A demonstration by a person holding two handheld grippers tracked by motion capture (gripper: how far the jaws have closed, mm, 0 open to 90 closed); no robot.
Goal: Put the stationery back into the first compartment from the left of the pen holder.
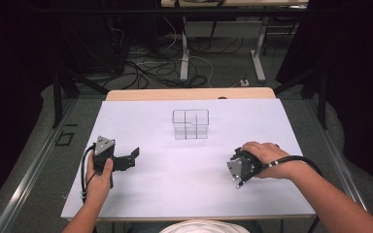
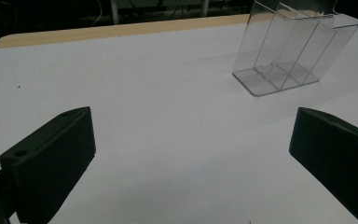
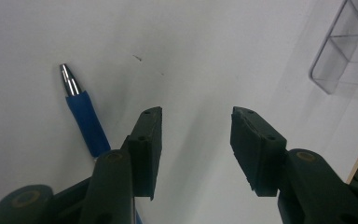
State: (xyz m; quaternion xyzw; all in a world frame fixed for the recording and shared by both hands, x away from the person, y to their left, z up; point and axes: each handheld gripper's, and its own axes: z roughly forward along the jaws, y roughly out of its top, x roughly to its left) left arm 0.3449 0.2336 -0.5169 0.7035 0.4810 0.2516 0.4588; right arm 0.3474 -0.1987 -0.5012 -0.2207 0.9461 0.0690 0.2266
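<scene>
Between the jaws of the right gripper (image 3: 196, 140) nothing is sitting: they are standing partly spread over bare white worktop (image 3: 37, 28), pinching nothing. Just outside its left jaw, as the right gripper view has it, a blue pen (image 3: 86, 119) is lying flat with its silver tip pointing away, its rear end running under the gripper body. The step in hand is looking like the pick-up of that pen, not yet achieved, since the pen is lying beside the jaws rather than between them. The next move is calling for a small sideways shift to straddle the barrel before squeezing. Farther out, the clear divided organiser (image 1: 190, 124) is standing upright mid-worktop, well apart from both grippers, probably the pen's destination. At the near left edge, the left gripper (image 1: 137, 154) is resting widely spread and empty, pointing toward the organiser.
</scene>
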